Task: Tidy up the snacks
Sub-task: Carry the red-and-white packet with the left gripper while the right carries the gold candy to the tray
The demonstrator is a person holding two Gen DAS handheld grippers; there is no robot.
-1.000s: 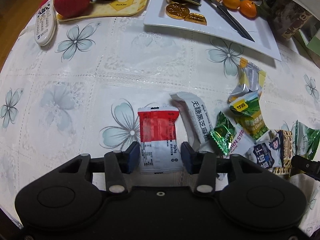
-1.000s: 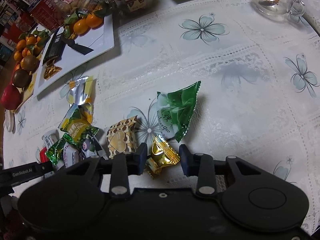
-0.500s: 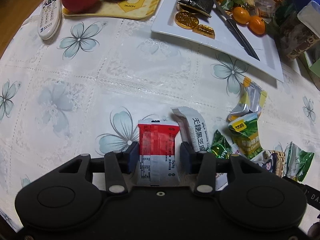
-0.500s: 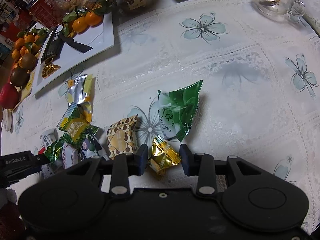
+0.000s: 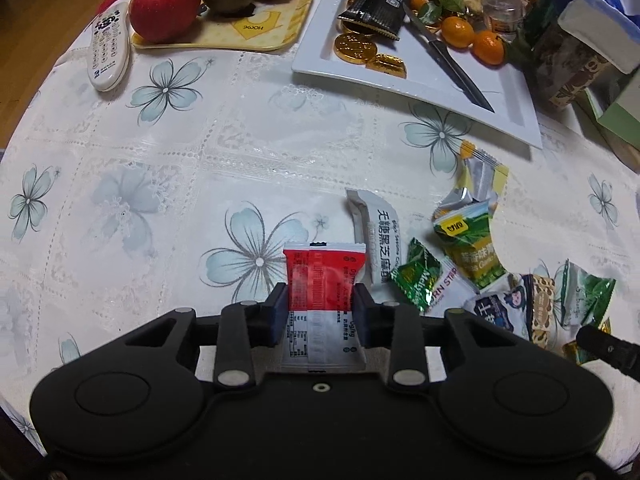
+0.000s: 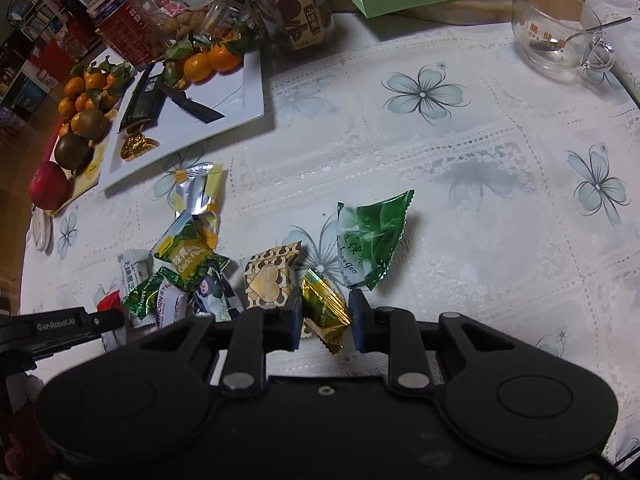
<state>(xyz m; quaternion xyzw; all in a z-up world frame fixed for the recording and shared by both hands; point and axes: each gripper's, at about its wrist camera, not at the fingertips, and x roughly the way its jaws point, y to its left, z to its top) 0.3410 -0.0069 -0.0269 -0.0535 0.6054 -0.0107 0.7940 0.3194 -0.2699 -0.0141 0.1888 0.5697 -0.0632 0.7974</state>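
Snacks are being picked up: the red packet point(image 5: 320, 296) is being clamped by the closing left gripper point(image 5: 320, 312), the gold candy point(image 6: 325, 312) pinched by the right gripper point(image 6: 325, 318). Carrying to the far white plate point(image 5: 516, 120) is probably called for next.

Left view: plate point(image 5: 516, 120) far right on table point(image 5: 240, 152), tray point(image 5: 280, 36) to its left, remote point(image 5: 108, 52) left of tray. Knife point(image 5: 452, 68), coins point(image 5: 356, 46) on plate; apple point(image 5: 164, 6) on tray. Snack pile point(image 5: 472, 264) near right. Right view: glass bowl point(image 6: 556, 24) far right, spoon point(image 6: 576, 36) in it.
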